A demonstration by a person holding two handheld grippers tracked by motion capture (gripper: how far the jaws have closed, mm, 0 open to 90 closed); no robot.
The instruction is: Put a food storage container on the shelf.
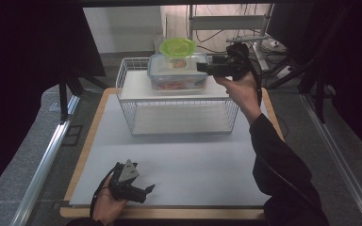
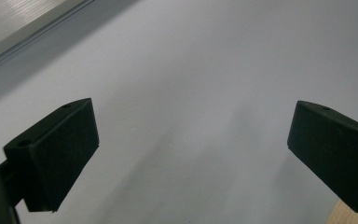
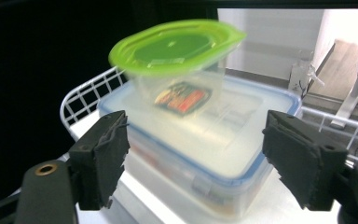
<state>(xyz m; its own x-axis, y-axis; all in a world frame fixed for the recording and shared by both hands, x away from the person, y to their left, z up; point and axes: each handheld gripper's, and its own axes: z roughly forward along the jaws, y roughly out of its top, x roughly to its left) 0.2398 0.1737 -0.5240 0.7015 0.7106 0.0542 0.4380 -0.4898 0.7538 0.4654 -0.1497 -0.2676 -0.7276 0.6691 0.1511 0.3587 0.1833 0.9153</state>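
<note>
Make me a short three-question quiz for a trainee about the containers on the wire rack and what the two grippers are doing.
1. True or false: the green-lidded tub stands on top of the blue-rimmed box.
2. What stands between the open jaws of the right gripper?
A. a corner of the blue-rimmed box
B. a mug
C. a cloth
3. Fill in: the left gripper hovers low over the bare table with its jaws ____.

Key
1. True; both sit on the top shelf of the wire rack.
2. A; the pads stand apart from the box.
3. Open, with nothing between them.
</note>
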